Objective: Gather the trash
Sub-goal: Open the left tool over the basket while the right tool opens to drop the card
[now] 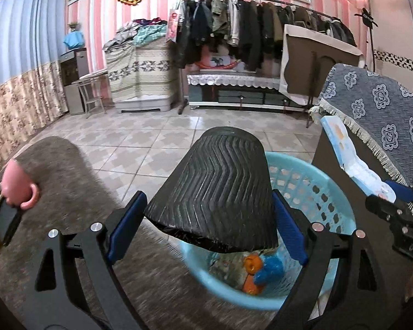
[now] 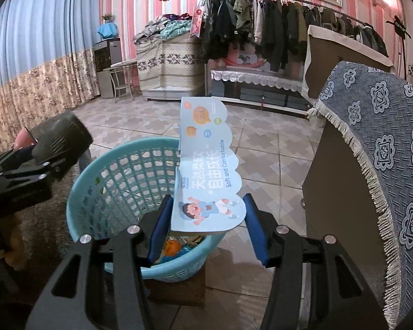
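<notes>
My left gripper (image 1: 209,220) clamps a black ridged sole (image 1: 217,187) between its blue pads, held above the near rim of the blue basket (image 1: 316,181). My right gripper (image 2: 206,228) pinches a pale blue card (image 2: 206,170) over the same basket. Only the left view shows the pink cup (image 1: 16,187) on the grey rug (image 1: 68,181); only the right view lets me read the card's print
</notes>
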`<state>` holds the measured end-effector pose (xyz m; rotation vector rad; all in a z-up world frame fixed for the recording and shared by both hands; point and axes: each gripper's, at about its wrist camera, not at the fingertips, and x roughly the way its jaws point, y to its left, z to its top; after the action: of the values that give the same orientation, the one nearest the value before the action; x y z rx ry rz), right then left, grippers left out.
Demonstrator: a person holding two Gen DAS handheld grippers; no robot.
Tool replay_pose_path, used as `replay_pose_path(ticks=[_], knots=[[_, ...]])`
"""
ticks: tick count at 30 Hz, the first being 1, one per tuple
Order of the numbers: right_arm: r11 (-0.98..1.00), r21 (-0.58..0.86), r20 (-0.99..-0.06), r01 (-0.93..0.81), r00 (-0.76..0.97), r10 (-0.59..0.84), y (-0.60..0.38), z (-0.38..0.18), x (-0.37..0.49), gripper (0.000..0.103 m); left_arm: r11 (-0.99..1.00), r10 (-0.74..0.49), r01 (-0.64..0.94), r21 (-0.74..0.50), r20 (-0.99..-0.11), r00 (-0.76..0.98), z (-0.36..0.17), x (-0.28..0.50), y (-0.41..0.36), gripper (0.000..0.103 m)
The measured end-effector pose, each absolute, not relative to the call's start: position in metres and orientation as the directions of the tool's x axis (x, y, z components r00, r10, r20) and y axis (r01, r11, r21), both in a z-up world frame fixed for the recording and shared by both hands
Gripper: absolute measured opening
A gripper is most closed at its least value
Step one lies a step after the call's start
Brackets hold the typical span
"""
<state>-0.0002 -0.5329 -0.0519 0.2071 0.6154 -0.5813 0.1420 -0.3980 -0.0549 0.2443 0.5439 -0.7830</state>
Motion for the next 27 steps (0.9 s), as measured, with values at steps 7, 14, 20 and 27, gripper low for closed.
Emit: replay_pose_path(ticks=[7,14,20,27], knots=[[0.815,0.015,-0.603,0.579,0.656,-0.455,-0.537,-0.053,0.0,0.052,0.687,-0.595,0.726,0.023,-0.557,0.58,-0.05,0.152,-0.413,0.097],[0.829,0.015,-0.611,0.56,0.661,-0.435,-0.532,-0.058,0.009,0.052,0.734,-0.565,0.68,0.003,-0.553,0.613,-0.044,0.168,-0.393,0.097],[0.841,0.035,-0.626,0.54,0.668,-0.402,-0.523,-0.066,0.028,0.052,0.785,-0.514,0.62,0.019,-0.539,0.667,-0.038,0.178,-0.354,0.097],[0.855,0.06,-0.648,0.515,0.672,-0.359,-0.512,-0.077,0.054,0.052,0.832,-0.449,0.554,0.033,-0.548,0.706,-0.038,0.188,-0.311,0.097]])
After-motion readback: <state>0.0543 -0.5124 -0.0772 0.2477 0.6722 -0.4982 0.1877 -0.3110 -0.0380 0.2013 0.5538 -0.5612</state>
